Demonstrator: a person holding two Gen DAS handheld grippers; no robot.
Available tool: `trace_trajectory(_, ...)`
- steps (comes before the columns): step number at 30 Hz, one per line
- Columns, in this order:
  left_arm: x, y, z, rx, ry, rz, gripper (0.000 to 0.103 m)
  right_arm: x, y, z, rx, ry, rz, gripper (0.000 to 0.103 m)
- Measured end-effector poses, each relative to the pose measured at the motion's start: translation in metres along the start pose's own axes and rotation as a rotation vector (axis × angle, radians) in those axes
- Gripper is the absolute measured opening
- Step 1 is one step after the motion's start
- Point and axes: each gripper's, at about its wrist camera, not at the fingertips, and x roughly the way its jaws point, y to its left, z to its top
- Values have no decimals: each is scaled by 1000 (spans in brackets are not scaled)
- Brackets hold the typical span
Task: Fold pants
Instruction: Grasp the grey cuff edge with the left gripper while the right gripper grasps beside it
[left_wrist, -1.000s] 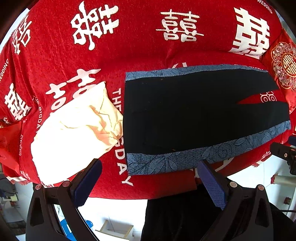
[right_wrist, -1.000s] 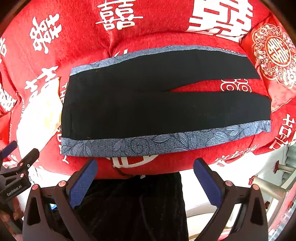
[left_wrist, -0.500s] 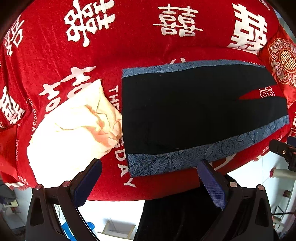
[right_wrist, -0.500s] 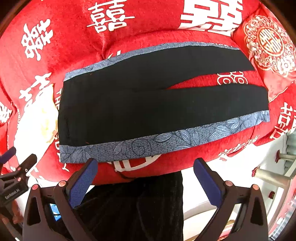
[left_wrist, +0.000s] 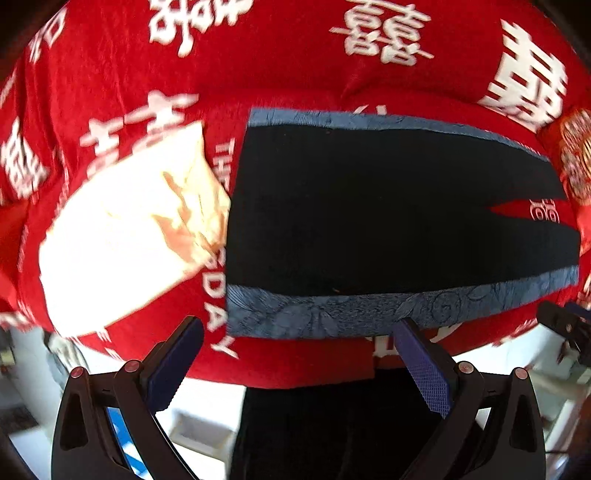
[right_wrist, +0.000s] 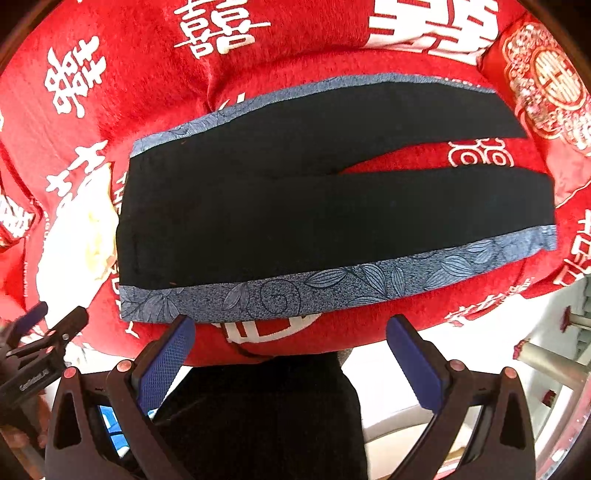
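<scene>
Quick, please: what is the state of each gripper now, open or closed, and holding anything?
Left gripper: open, holding nothing, near the pants.
Right gripper: open, holding nothing.

The red cover (left_wrist: 295, 74) shows white 囍 characters and "DAY".

red bedspread (left_wrist: 295, 74) with white characters; cream cloth (left_wrist: 125, 236) on it; embroidered cushion (right_wrist: 546, 81).

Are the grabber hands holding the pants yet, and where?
No, nothing is held. The left gripper and right gripper are both open, just short of the near blue edge of the pants, which lie flat.
</scene>
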Motion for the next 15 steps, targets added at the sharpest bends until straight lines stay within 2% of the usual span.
trace_trajectory(7, 56, 7, -20, -207, 18, -57, 103, 45, -35, -4, 14, 53, 199, 103)
trace_trajectory(11, 90, 17, -35, -282, 26, -113, 103, 85, -52, -13, 81, 82, 391, 102)
trace_trajectory(13, 108, 25, -44, -323, 26, -150, 103, 110, -62, -19, 133, 106, 467, 93)
trace_trajectory(14, 116, 30, -47, -341, 23, -172, 103, 122, -66, -22, 153, 116, 497, 80)
trace_trajectory(15, 126, 35, -52, -360, 30, -191, 103, 135, -70, -25, 175, 131, 534, 72)
